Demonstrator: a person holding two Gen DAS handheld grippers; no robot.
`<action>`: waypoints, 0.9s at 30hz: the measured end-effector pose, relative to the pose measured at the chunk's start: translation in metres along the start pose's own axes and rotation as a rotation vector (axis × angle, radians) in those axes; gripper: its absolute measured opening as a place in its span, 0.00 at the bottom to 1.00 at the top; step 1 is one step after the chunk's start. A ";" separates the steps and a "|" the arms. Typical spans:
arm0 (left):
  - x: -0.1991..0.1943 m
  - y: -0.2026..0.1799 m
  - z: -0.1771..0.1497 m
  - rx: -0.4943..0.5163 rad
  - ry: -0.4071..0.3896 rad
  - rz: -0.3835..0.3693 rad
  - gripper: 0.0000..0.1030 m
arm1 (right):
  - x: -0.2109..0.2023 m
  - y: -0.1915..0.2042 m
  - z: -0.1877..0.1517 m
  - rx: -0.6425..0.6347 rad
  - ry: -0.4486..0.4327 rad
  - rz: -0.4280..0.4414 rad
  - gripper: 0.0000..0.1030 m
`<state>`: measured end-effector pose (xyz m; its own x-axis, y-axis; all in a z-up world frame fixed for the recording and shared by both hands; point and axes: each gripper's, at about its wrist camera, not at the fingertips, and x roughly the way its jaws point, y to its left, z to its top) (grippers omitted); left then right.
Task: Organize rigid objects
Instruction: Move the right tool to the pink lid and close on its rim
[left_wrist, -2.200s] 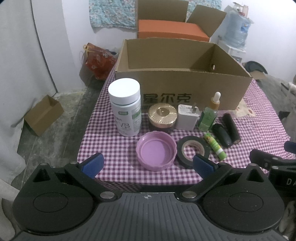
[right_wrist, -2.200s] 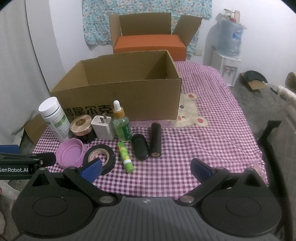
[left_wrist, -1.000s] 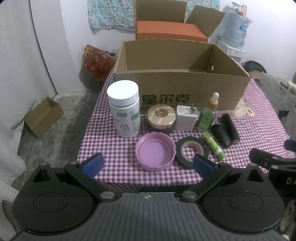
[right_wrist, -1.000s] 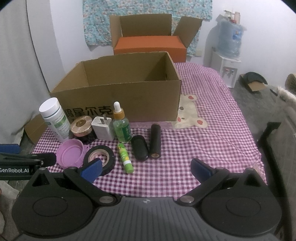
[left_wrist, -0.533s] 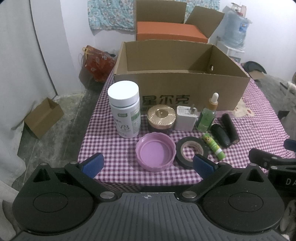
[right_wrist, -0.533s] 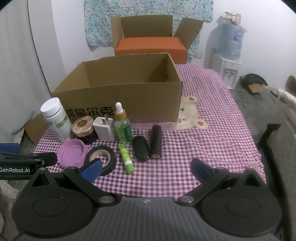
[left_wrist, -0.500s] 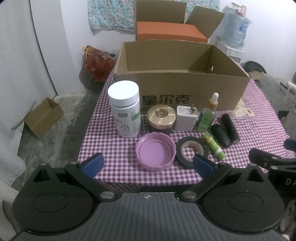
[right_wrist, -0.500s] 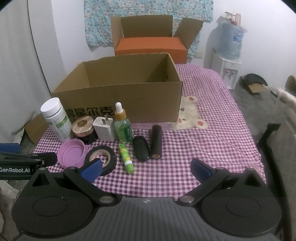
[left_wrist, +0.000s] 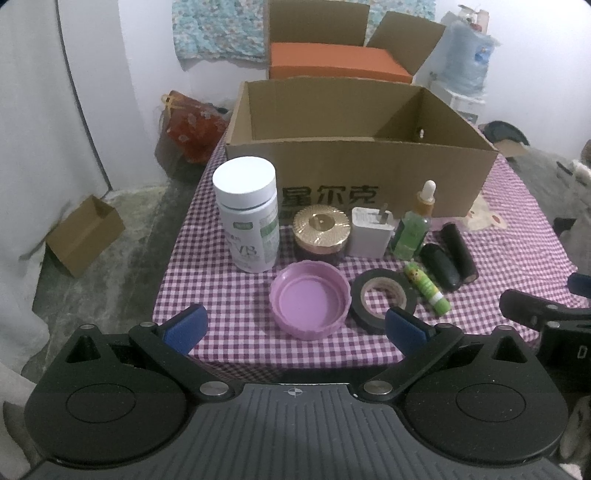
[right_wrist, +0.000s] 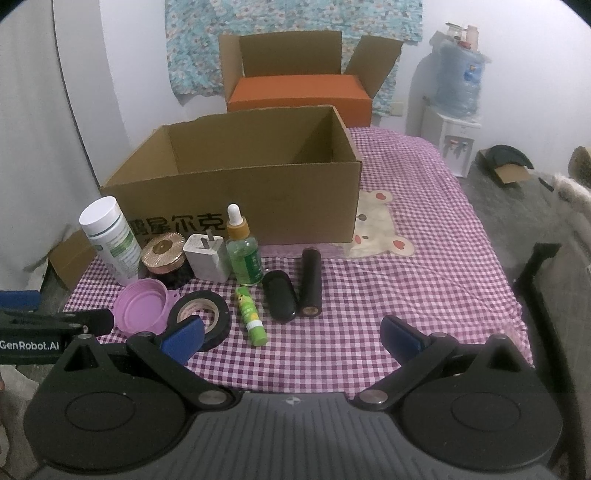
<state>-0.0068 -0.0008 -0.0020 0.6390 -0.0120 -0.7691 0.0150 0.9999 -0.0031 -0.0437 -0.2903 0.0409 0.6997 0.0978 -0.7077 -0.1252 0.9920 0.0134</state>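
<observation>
A checked tablecloth (left_wrist: 221, 288) is carrying small items before an open cardboard box (left_wrist: 362, 173) at twelve o'clock; left gripper (left_wrist: 295, 328) and right gripper (right_wrist: 291, 338) are hovering, fingers apart, holding nothing.

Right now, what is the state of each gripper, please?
Left gripper: open, holding nothing.
Right gripper: open, holding nothing.

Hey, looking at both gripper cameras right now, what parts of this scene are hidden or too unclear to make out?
- Floor of the cardboard box: hidden in both views by its front wall.
- Small print on the white bottle: too blurry to read in either view.
- Contents of the gold-lidded jar: lid shut.
- Orange box inside: not visible behind its front wall.
- Table's near edge: covered by the left gripper and right gripper bodies.
</observation>
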 end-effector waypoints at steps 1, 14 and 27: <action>0.001 0.000 -0.002 0.003 -0.002 -0.002 1.00 | 0.000 0.000 -0.001 0.004 -0.002 0.001 1.00; 0.014 -0.001 -0.019 0.070 -0.025 -0.030 0.99 | 0.012 0.003 0.002 0.012 -0.035 0.140 0.99; 0.045 0.006 -0.014 0.112 -0.012 -0.061 0.89 | 0.076 0.061 0.038 -0.116 0.080 0.400 0.67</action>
<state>0.0109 0.0051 -0.0452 0.6437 -0.0738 -0.7617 0.1397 0.9900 0.0222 0.0289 -0.2189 0.0148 0.5233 0.4625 -0.7157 -0.4578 0.8610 0.2217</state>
